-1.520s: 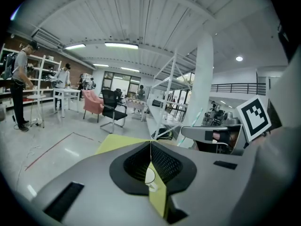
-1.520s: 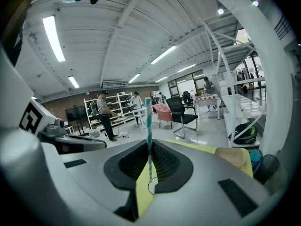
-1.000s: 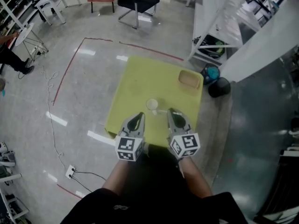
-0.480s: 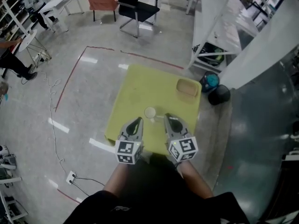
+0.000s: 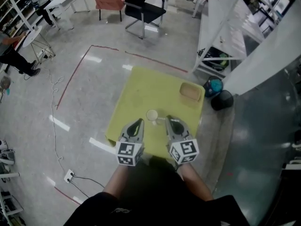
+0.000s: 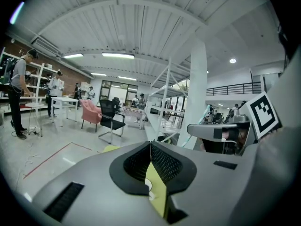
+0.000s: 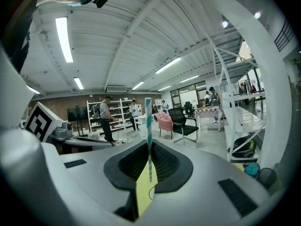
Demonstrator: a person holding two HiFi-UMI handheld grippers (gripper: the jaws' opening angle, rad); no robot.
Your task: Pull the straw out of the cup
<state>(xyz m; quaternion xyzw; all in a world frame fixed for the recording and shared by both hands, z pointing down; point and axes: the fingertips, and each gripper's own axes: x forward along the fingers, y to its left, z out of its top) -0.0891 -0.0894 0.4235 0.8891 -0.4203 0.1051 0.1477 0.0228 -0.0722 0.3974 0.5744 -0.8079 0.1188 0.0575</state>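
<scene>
Yellow table (image 5: 141, 86) stands on a grey workshop floor, and both grippers hover at its near edge. Nearest, the right gripper (image 7: 149, 157) is clamped on the striped straw (image 7: 148, 121), which stands upright between its jaws with its top well above them. The left gripper (image 6: 150, 149) has its jaws pressed together on nothing. Just beyond the tips sits the cup (image 5: 152, 115), between the two grippers. The straw's lower end seems clear of it, though the head view is too small to confirm; if so, the pull is essentially done. Against a second ago, grippers and cup keep nearly the same relation, and only the head camera's framing has drifted. Farther off are a tan tray (image 5: 190, 92) and a black chair (image 5: 143, 4).
</scene>
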